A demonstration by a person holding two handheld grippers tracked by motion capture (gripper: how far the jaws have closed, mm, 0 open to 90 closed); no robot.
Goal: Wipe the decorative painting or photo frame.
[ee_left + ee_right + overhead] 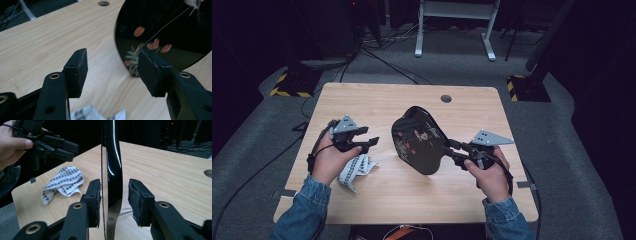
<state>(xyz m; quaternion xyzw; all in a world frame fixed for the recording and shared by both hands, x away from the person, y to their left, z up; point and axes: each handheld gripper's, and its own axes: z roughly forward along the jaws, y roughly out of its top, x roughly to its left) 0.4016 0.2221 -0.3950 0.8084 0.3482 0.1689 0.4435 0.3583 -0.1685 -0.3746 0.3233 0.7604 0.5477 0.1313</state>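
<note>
Two grippers flank a black fan (pixel 419 140) standing on edge mid-table.

From the high view we see the fan upright between our hands, its long axis running from its far rim toward the handle at the right gripper (pixel 454 150), the nearer hand; the left gripper (pixel 373 143) hangs apart above a crumpled cloth (pixel 356 169). In the left gripper view our jaws stand released and empty, the fan ahead to the right. In the right gripper view our pads bracket the fan's edge with gaps showing, grip released.

Upright black fan (pixel 419 140) blocks the table's (pixel 377 105) middle; crumpled cloth (pixel 354 170) clutters front left.
</note>
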